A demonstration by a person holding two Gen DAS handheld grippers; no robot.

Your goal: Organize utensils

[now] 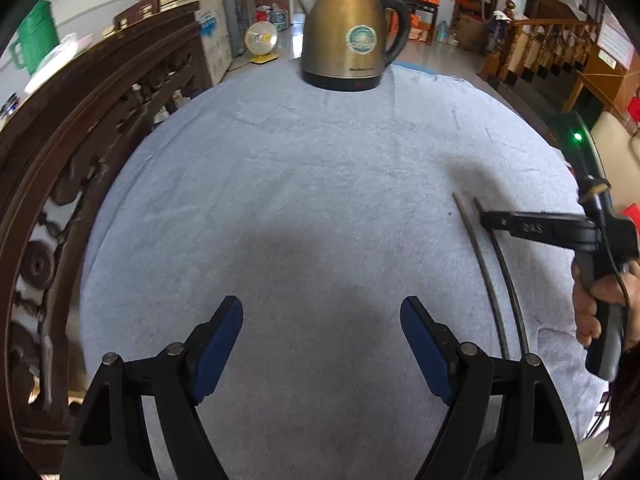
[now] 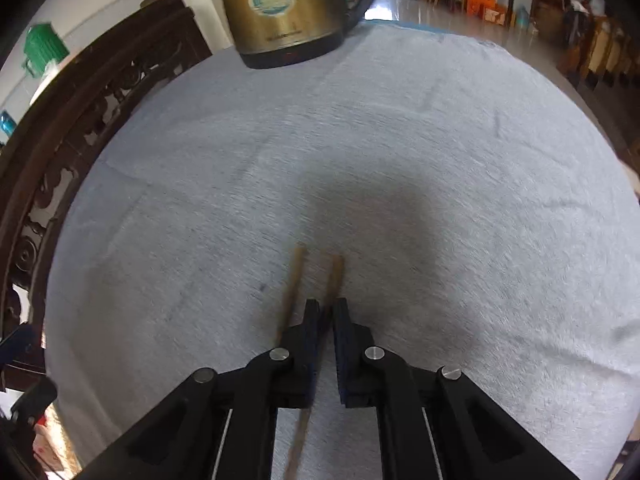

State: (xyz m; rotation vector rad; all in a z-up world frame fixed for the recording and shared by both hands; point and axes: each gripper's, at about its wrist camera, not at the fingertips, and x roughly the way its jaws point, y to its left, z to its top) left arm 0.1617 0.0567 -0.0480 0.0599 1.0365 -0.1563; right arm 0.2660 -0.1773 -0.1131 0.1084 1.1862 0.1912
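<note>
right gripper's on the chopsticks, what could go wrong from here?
1. The right gripper appears shut on only one chopstick; the other chopstick lies just outside its left finger and may get dragged or left behind.
2. The grip is near the tip, so the stick could pivot or slip when lifted.

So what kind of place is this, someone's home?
Probably a lived-in house: a kettle on a towel-covered table, a carved wooden chair beside it, a wooden staircase behind.

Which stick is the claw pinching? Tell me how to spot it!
Start at the gold kettle on the grey towel, then come down to two brown chopsticks. The pinched chopstick is the right one, running between the right gripper; the other chopstick lies free beside it.
</note>
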